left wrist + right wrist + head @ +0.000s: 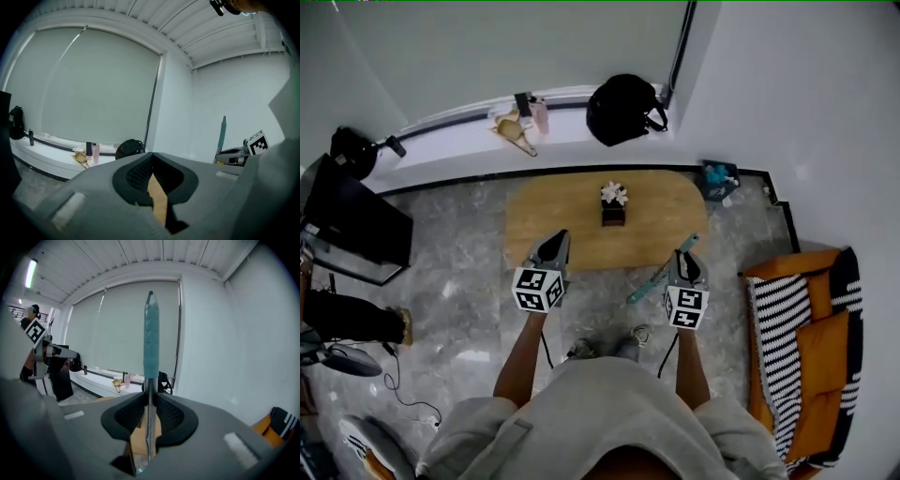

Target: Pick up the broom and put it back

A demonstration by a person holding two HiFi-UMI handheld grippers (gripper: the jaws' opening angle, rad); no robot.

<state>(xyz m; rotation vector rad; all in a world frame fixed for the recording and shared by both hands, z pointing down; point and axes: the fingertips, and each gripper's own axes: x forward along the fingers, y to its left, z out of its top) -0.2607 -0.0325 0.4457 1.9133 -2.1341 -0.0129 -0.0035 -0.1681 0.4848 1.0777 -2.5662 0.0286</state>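
Plainly, the broom (150, 338) stands upright, clamped in the right gripper (149, 395); the left gripper (153, 155) is closed, empty.

Grey marble floor (459, 272), oval wooden table (553, 211), white walls (787, 84), orange striped sofa (820, 347).

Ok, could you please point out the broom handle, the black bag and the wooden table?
broom handle (151, 338): right gripper view, on its teal grip.
black bag (623, 110): head view, on the middle of its body.
wooden table (548, 206): head view, on the bare left part of its top.
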